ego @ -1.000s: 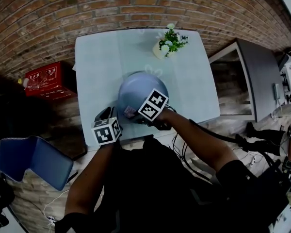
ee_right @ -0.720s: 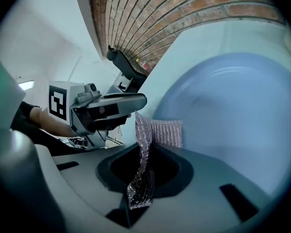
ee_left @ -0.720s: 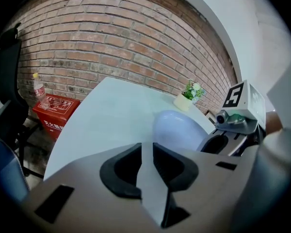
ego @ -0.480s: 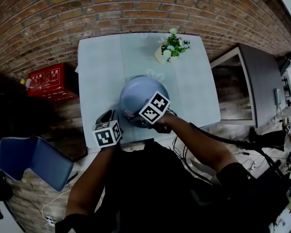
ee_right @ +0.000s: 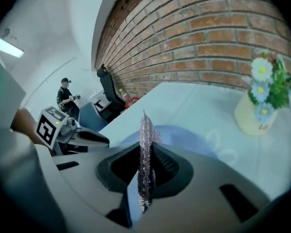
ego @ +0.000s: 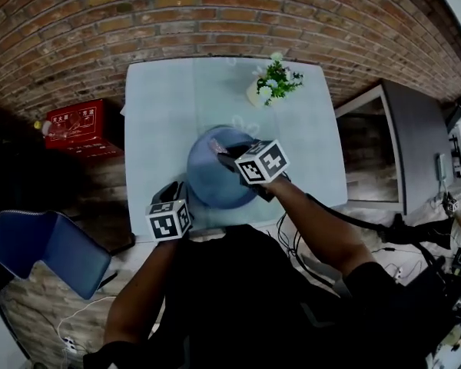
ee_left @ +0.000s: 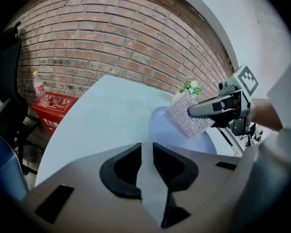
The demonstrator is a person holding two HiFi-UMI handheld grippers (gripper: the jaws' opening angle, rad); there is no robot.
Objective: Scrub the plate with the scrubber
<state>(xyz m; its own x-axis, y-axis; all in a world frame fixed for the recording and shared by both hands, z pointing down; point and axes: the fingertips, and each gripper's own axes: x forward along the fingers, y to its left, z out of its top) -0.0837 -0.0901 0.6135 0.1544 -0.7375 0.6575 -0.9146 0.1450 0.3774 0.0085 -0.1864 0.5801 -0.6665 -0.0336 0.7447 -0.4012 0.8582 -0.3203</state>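
Right tool (ee_right: 145, 161) pinches the silvery mesh scrubber (ee_right: 146, 130) over the blue plate's (ego: 203, 183) far side; left tool (ee_left: 146, 152), jaws slightly spread, rests near-left on the table (ego: 157, 106).

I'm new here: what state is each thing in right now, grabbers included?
Plate: lies on the table, toward the person's side.
Scrubber: clamped in the right gripper, over the plate.
Right gripper: shut on the scrubber.
Left gripper: jaws slightly apart by the plate's rim; whether they grip it can't be told.
Flower pot: upright.
Bottle: upright on the red box.
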